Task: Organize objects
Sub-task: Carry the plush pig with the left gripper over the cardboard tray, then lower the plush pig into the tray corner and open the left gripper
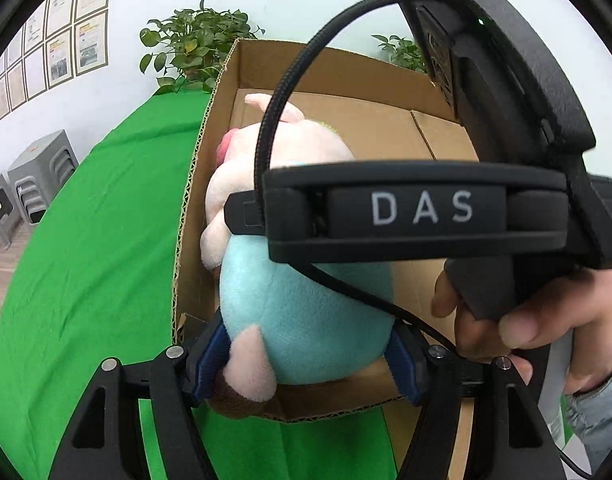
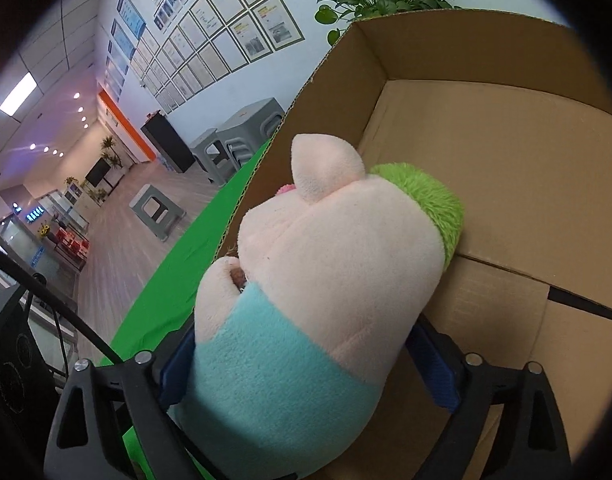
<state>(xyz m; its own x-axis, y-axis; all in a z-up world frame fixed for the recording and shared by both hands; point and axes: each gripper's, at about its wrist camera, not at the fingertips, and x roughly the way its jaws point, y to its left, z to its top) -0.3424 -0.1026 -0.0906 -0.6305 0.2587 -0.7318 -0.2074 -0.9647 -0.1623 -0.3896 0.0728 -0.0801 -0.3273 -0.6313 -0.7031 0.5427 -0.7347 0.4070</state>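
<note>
Both hand-held grippers clamped on plush pig (image 1: pixel 306 320): left hand-held gripper (image 1: pixel 306 360) at its turquoise body, right hand-held gripper (image 2: pixel 306 360) likewise. Pig inside cardboard box (image 1: pixel 346 76) on green surface (image 1: pixel 86 260). Green tuft (image 2: pixel 430 204) plain in right view only; gripping hand (image 1: pixel 546 320) in left view only.

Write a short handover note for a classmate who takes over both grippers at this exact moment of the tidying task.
Left gripper: shut on the plush pig, pads on its turquoise body.
Right gripper: also shut on the plush pig.
Position: the pig is held inside the open cardboard box, which sits on the green cloth; whether it touches the floor of the box cannot be told.
Done: pig carried into the box.
Left: lower it if needed, open both grippers, withdraw.
</note>
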